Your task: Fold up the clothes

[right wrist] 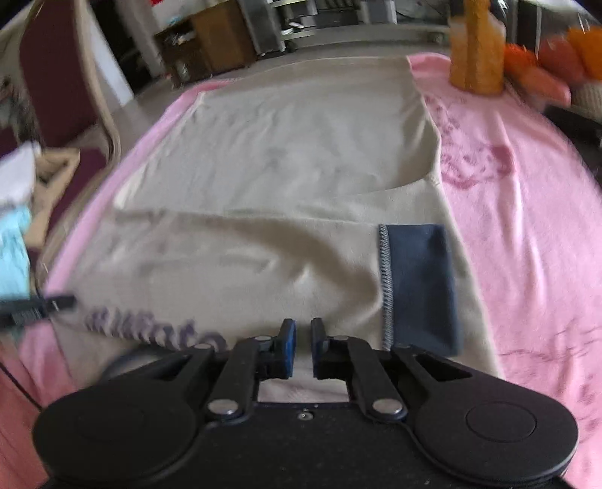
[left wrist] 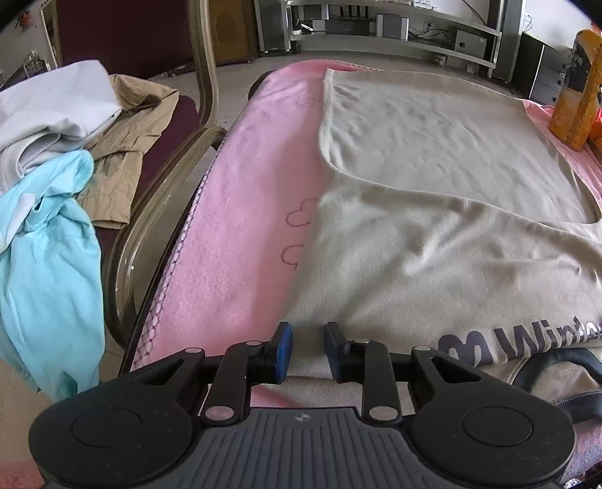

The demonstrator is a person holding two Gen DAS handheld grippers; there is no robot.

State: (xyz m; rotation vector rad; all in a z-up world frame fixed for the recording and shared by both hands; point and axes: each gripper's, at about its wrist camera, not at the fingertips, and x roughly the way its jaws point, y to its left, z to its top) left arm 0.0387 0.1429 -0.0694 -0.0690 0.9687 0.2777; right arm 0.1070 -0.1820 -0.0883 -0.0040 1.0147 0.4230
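Grey media shelves (left wrist: 376,26) behind, perhaps tiled floor (left wrist: 233,86).

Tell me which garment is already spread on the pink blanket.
The beige printed shirt, lying flat. The light blue, white and tan garments sit heaped on the chair.

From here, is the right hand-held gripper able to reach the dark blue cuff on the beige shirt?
Probably yes. The right hand-held gripper hangs over the beige shirt, and the dark blue cuff lies flat just to its right with nothing between them. Its jaws stand nearly together, so they would need to open first.
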